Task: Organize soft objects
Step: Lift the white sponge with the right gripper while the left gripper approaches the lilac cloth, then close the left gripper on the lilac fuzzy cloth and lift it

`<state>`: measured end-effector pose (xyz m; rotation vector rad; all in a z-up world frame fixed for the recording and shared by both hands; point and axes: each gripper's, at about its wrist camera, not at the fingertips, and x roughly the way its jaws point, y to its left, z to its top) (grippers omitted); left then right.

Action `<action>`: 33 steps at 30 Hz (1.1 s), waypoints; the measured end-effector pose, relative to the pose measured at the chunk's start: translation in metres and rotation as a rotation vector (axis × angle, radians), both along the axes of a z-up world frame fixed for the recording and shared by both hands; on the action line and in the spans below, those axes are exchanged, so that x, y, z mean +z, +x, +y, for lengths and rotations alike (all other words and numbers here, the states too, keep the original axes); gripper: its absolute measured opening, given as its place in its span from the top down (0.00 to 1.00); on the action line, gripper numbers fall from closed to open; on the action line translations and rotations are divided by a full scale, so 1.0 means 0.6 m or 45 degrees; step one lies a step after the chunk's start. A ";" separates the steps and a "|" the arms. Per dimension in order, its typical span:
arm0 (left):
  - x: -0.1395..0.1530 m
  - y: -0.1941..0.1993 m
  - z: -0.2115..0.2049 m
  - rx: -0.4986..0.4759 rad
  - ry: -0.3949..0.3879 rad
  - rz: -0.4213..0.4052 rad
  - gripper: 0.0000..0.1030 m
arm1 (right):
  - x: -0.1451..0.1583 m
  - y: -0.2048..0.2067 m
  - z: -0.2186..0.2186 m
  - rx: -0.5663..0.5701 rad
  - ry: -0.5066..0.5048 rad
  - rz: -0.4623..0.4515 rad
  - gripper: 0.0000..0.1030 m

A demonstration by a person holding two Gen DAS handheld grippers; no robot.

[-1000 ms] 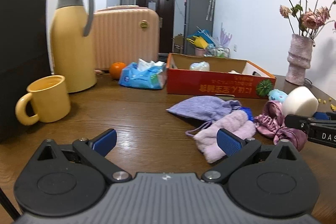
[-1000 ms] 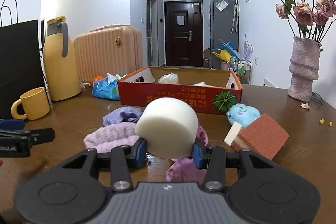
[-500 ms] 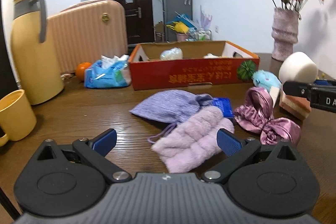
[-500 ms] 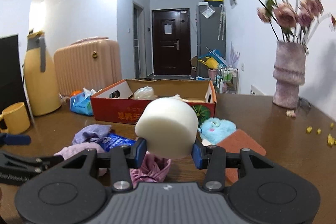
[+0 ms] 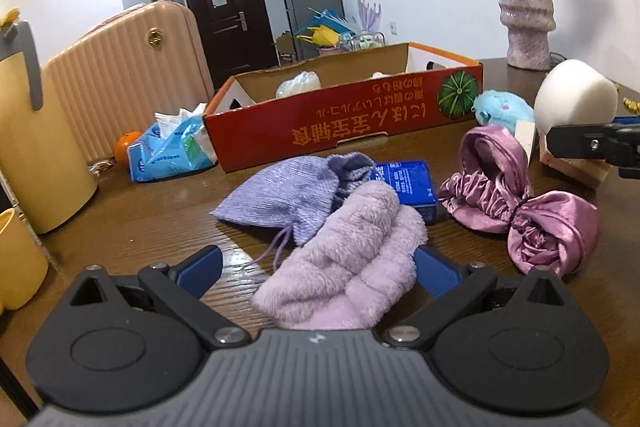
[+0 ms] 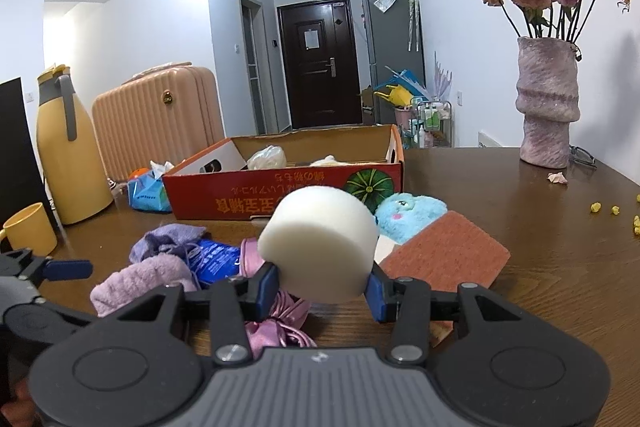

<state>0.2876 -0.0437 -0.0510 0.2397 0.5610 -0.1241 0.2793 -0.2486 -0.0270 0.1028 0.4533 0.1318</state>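
My right gripper is shut on a white foam cylinder and holds it above the table; the cylinder also shows in the left wrist view. My left gripper is open, its jaws on either side of a fluffy lilac cloth that lies on the table. Beside it lie a purple knit pouch, a blue packet, a pink satin cap and a blue plush toy. A red cardboard box stands behind them, open, with pale soft things inside.
A terracotta sponge block lies right of the foam. A pink vase of roses stands far right. A yellow jug, yellow mug, tissue pack, orange and suitcase are at left.
My left gripper has moved forward and right, so the lilac cloth now lies between its open jaws. My right gripper has carried the foam cylinder a little forward, still shut on it.
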 end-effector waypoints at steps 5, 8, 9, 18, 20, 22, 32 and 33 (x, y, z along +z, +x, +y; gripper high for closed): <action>-0.007 0.014 0.000 -0.024 -0.004 0.026 0.03 | -0.003 0.000 0.001 -0.006 -0.001 0.010 0.57; -0.005 0.014 0.006 -0.028 -0.031 0.032 0.16 | -0.005 0.003 0.001 -0.011 -0.008 0.023 0.57; -0.005 0.014 0.007 -0.031 -0.039 0.036 0.24 | -0.005 0.003 0.002 -0.013 -0.010 0.025 0.57; 0.005 0.004 0.021 -0.056 -0.120 0.031 0.61 | -0.007 -0.001 -0.003 -0.036 -0.008 0.018 0.56; 0.007 -0.001 0.022 -0.056 -0.125 0.020 0.64 | -0.007 -0.003 -0.003 -0.037 -0.007 0.015 0.56; 0.009 -0.004 0.022 -0.058 -0.130 0.011 0.66 | -0.007 -0.005 -0.004 -0.038 -0.007 0.012 0.56; 0.035 -0.036 0.039 -0.054 -0.222 -0.087 0.87 | -0.002 -0.010 -0.008 -0.053 0.005 -0.012 0.56; 0.039 -0.041 0.041 -0.055 -0.232 -0.100 0.87 | -0.001 -0.010 -0.008 -0.055 0.005 -0.015 0.56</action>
